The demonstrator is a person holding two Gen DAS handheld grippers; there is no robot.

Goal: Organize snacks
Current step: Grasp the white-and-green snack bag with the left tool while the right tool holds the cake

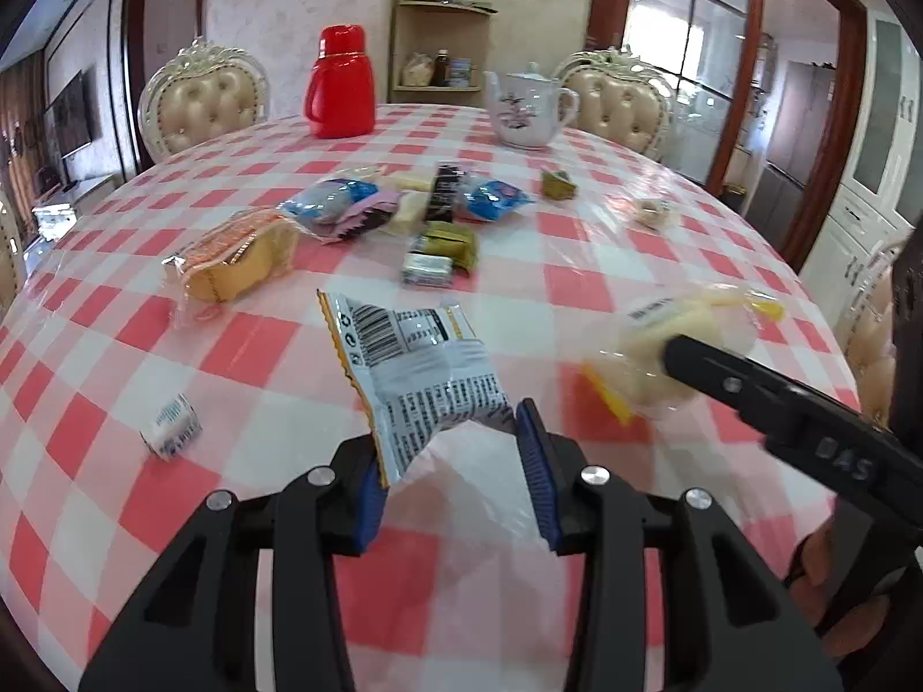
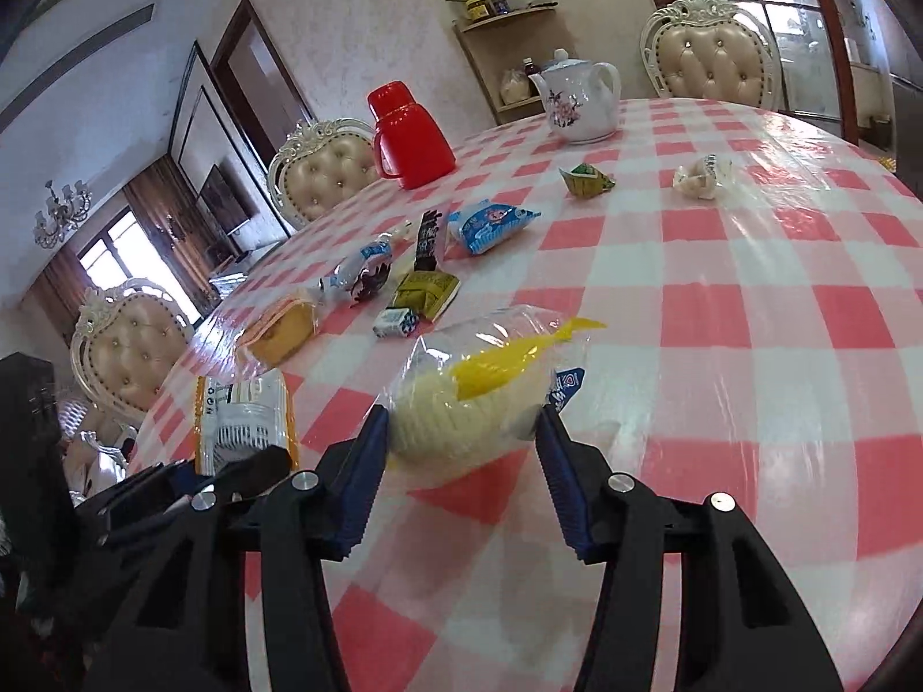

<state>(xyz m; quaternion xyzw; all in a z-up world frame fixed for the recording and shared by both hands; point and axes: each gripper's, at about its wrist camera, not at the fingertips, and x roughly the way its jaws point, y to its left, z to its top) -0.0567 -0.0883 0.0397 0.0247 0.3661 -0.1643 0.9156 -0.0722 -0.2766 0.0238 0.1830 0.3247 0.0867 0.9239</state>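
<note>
My left gripper (image 1: 450, 450) is shut on a white and yellow snack packet (image 1: 412, 363) with a barcode, held above the checked tablecloth (image 1: 242, 346). My right gripper (image 2: 458, 438) is shut on a clear bag holding a pale round cake and a yellow fork (image 2: 467, 398); it shows blurred in the left wrist view (image 1: 675, 346). The left packet also shows in the right wrist view (image 2: 245, 409). A cluster of wrapped snacks (image 1: 404, 213) lies mid-table.
A red thermos (image 1: 340, 83) and a white teapot (image 1: 528, 109) stand at the far side. A wrapped sponge cake (image 1: 231, 256), a small white candy (image 1: 170, 424), a green packet (image 1: 558, 183) and a clear wrapped sweet (image 1: 652, 210) lie around. Chairs (image 1: 202, 101) ring the table.
</note>
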